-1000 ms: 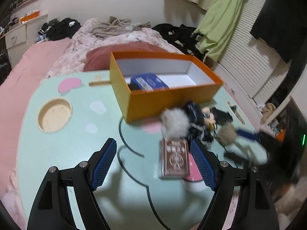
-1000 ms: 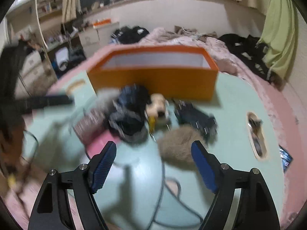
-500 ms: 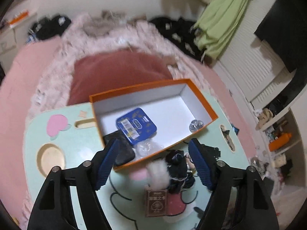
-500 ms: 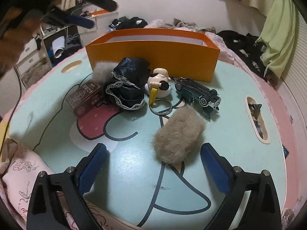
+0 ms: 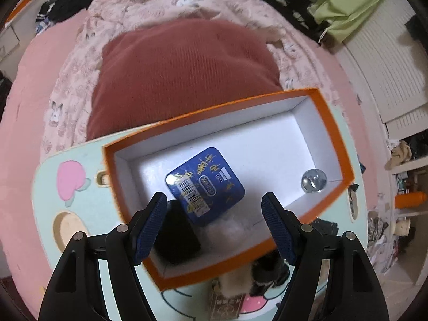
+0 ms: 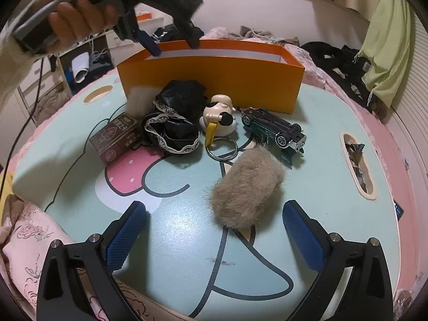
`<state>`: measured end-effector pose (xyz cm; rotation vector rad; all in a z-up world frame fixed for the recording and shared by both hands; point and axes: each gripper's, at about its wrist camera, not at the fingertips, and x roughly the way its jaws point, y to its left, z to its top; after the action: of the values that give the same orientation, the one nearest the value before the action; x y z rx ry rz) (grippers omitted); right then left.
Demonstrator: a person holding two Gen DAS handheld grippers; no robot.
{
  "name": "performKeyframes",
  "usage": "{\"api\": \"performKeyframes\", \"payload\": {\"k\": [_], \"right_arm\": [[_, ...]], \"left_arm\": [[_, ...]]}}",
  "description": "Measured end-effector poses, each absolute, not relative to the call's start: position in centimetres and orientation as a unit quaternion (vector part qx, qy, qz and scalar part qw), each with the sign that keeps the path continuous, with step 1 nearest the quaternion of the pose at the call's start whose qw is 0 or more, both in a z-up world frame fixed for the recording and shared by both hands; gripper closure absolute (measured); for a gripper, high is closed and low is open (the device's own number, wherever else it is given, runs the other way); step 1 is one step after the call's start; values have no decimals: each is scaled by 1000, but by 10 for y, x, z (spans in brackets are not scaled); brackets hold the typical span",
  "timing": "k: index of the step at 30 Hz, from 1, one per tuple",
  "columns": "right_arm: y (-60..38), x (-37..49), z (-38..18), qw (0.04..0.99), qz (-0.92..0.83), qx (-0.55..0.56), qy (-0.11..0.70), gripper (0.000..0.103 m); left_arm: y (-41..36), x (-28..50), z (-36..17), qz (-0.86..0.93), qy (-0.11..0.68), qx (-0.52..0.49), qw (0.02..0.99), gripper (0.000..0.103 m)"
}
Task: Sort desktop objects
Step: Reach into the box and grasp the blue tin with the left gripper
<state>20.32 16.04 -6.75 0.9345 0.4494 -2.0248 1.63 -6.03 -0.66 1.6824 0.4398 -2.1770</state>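
On the mint worktop (image 6: 174, 240) the right gripper (image 6: 214, 224), spread wide and empty, faces a fur pouch (image 6: 247, 187), while the left gripper (image 5: 214, 214) hangs released over the orange box (image 5: 334, 133).

Pale mint-green low table (image 6: 315, 160) printed with pink-and-white cartoon shapes and dark outlines. Carrying at the far edge an open orange cardboard box (image 6: 211, 80); near it a brown playing-card pack (image 6: 113, 137), black lace-trimmed fabric (image 6: 174, 117), cream duck-shaped keyring figure (image 6: 219, 119), overturned dark green toy car (image 6: 272, 129), and closer, a tan furry pouch (image 6: 246, 190).
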Motion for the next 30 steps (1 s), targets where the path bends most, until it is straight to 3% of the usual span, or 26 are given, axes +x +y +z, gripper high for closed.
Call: {"api": "performKeyframes", "payload": {"k": [8,16,26,28,29,30], "right_arm": [[161,203,-67,421,-808,372,179,1],[162,204,-67,421,-808,373,176,1],[162,204,-67,422,-807,373,177,1],[163,203,-68,422,-807,374,175,1],[163,204,-67,422,-807,374,174,1],[162,206,-66,422,-807,374,174,1]], "left_arm": [[-65,-12,-40,-732,123,627,237,30],[-56,-20,-32,-753,180,608,175,29],[-35,-25,-56,-733,62,642,215,28],[-42,-29,-62,-736,73,643,199,25],[-42,-29,-61,-738,69,642,195,27],[-42,-28,-59,-743,65,638,191,35]]}}
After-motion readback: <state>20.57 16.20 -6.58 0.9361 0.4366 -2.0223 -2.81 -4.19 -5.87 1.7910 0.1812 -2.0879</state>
